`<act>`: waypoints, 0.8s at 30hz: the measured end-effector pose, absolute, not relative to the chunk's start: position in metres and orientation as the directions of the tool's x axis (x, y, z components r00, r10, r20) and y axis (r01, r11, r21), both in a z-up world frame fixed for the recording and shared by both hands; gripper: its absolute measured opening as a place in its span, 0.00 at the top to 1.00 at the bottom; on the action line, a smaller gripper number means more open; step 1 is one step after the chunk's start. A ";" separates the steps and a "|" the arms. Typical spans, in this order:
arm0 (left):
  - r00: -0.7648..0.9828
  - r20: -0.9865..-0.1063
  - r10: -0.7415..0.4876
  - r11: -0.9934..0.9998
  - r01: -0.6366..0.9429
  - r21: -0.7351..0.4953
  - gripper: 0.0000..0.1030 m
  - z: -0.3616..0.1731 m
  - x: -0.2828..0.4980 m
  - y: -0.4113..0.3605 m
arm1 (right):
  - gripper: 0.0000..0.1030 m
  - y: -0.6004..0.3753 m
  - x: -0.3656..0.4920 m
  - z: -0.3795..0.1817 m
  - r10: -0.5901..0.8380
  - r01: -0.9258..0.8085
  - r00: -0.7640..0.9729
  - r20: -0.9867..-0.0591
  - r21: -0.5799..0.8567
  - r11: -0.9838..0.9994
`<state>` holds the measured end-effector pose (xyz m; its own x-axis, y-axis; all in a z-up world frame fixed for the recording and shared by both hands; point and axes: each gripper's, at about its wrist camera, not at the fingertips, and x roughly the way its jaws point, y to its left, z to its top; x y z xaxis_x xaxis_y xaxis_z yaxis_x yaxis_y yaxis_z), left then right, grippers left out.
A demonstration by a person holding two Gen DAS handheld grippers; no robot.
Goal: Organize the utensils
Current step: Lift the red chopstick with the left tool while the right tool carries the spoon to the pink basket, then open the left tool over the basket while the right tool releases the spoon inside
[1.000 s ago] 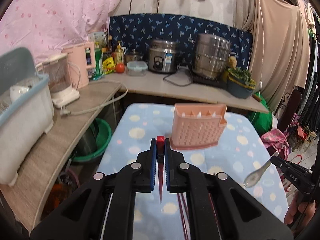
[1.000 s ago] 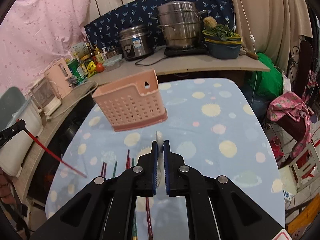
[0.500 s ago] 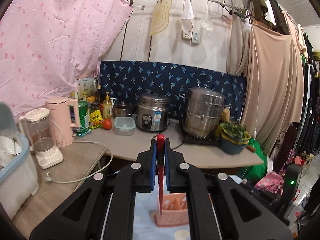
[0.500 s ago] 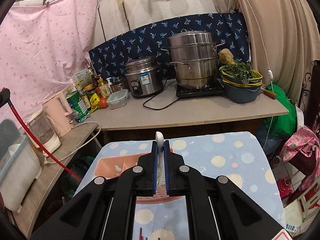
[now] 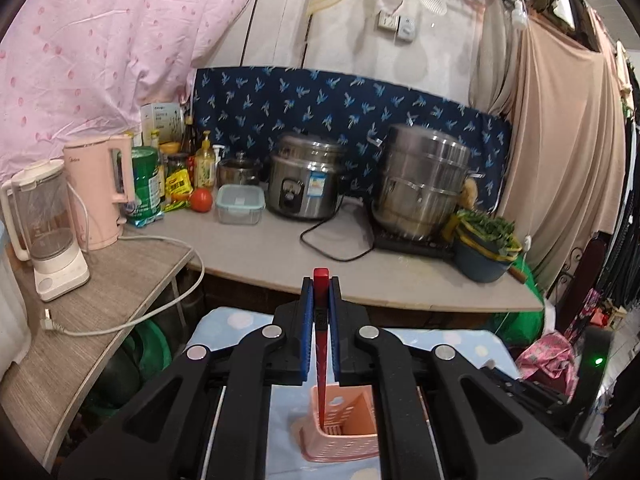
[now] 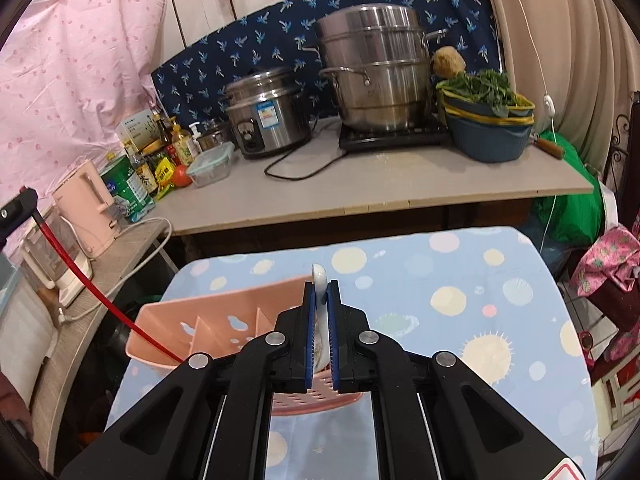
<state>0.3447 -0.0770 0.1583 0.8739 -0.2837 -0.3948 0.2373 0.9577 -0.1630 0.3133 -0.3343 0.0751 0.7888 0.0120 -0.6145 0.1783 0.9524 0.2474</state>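
Both claws are clamped tight, left gripper (image 5: 320, 304) on a red chopstick (image 5: 320, 360) and right gripper (image 6: 320, 312) on a white spoon (image 6: 320, 280), each angled down to drop into the pink basket (image 6: 224, 320).

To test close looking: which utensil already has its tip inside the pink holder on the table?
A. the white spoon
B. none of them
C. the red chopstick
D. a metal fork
C: the red chopstick, clamped in the left gripper, slants down with its tip inside the pink holder; the right wrist view shows the same.
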 end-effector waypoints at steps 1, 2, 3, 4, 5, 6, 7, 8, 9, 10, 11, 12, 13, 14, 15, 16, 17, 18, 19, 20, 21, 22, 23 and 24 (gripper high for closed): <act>0.872 -0.404 -0.275 0.961 0.233 -0.152 0.93 0.153 0.347 -0.077 | 0.94 -0.334 0.314 0.072 0.021 0.174 0.784 -0.620 0.252 0.952; 0.871 -0.411 -0.269 0.963 0.228 -0.146 0.92 0.148 0.349 -0.077 | 0.94 -0.333 0.315 0.067 0.025 0.173 0.779 -0.626 0.254 0.952; 0.871 -0.418 -0.260 0.965 0.222 -0.138 0.92 0.145 0.351 -0.077 | 0.93 -0.331 0.315 0.063 0.029 0.170 0.775 -0.631 0.253 0.952; 0.870 -0.423 -0.255 0.967 0.220 -0.131 0.92 0.141 0.353 -0.077 | 0.93 -0.329 0.316 0.060 0.032 0.168 0.772 -0.635 0.252 0.953; 0.869 -0.427 -0.249 0.968 0.218 -0.120 0.91 0.138 0.354 -0.078 | 0.93 -0.327 0.317 0.057 0.036 0.166 0.768 -0.640 0.253 0.953; 0.871 -0.432 -0.236 0.972 0.212 -0.105 0.90 0.136 0.355 -0.079 | 0.92 -0.326 0.318 0.054 0.042 0.163 0.764 -0.644 0.255 0.953; 0.871 -0.435 -0.226 0.974 0.208 -0.091 0.90 0.134 0.356 -0.081 | 0.91 -0.324 0.318 0.052 0.044 0.162 0.763 -0.645 0.256 0.953; 0.872 -0.439 -0.217 0.976 0.204 -0.078 0.89 0.131 0.356 -0.082 | 0.89 -0.324 0.317 0.052 0.041 0.163 0.767 -0.641 0.256 0.953; 0.871 -0.445 -0.209 0.978 0.199 -0.068 0.89 0.129 0.357 -0.083 | 0.88 -0.323 0.316 0.051 0.039 0.162 0.770 -0.637 0.254 0.954; 0.871 -0.447 -0.202 0.979 0.195 -0.062 0.86 0.127 0.357 -0.082 | 0.88 -0.322 0.316 0.052 0.039 0.161 0.771 -0.635 0.253 0.954; 0.872 -0.449 -0.196 0.980 0.188 -0.062 0.77 0.126 0.357 -0.081 | 0.88 -0.322 0.315 0.052 0.038 0.161 0.773 -0.633 0.254 0.954; 0.871 -0.450 -0.196 0.980 0.184 -0.071 0.69 0.125 0.357 -0.079 | 0.88 -0.322 0.313 0.053 0.039 0.161 0.775 -0.630 0.257 0.953; 0.870 -0.452 -0.198 0.980 0.182 -0.081 0.66 0.125 0.356 -0.076 | 0.87 -0.322 0.312 0.054 0.039 0.160 0.777 -0.629 0.258 0.953; 0.869 -0.453 -0.202 0.979 0.179 -0.094 0.65 0.125 0.354 -0.072 | 0.87 -0.322 0.310 0.054 0.038 0.160 0.777 -0.629 0.255 0.954; 0.867 -0.453 -0.207 0.978 0.180 -0.103 0.63 0.125 0.352 -0.070 | 0.87 -0.323 0.308 0.054 0.033 0.161 0.777 -0.629 0.250 0.955; 0.865 -0.455 -0.212 0.977 0.181 -0.112 0.61 0.124 0.348 -0.066 | 0.87 -0.324 0.305 0.054 0.029 0.164 0.777 -0.629 0.246 0.955; 0.864 -0.457 -0.213 0.977 0.178 -0.119 0.57 0.123 0.345 -0.063 | 0.87 -0.325 0.302 0.053 0.025 0.167 0.776 -0.630 0.245 0.955; 0.863 -0.459 -0.213 0.977 0.174 -0.125 0.55 0.121 0.340 -0.059 | 0.87 -0.327 0.299 0.052 0.024 0.171 0.775 -0.631 0.246 0.954; 0.860 -0.463 -0.212 0.977 0.172 -0.129 0.54 0.119 0.336 -0.057 | 0.87 -0.330 0.296 0.050 0.021 0.177 0.774 -0.633 0.248 0.953; 0.856 -0.471 -0.212 0.977 0.170 -0.132 0.53 0.115 0.330 -0.054 | 0.87 -0.331 0.293 0.047 0.017 0.182 0.771 -0.637 0.247 0.952; 0.851 -0.482 -0.209 0.977 0.166 -0.131 0.53 0.110 0.325 -0.051 | 0.87 -0.333 0.292 0.045 0.015 0.186 0.768 -0.640 0.246 0.951; 0.845 -0.492 -0.211 0.977 0.165 -0.135 0.53 0.104 0.321 -0.049 | 0.87 -0.335 0.290 0.043 0.014 0.191 0.764 -0.645 0.247 0.950; 0.838 -0.502 -0.214 0.976 0.167 -0.138 0.53 0.098 0.317 -0.049 | 0.87 -0.336 0.290 0.039 0.013 0.195 0.759 -0.651 0.246 0.950; 0.829 -0.515 -0.217 0.976 0.170 -0.137 0.53 0.091 0.314 -0.049 | 0.87 -0.337 0.290 0.036 0.011 0.197 0.754 -0.657 0.241 0.950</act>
<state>0.3137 -0.0485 0.0913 0.8290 -0.2168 -0.5155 0.1698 0.9759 -0.1373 0.2904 -0.3370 0.0360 0.7536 0.0109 -0.6572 0.1966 0.9503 0.2413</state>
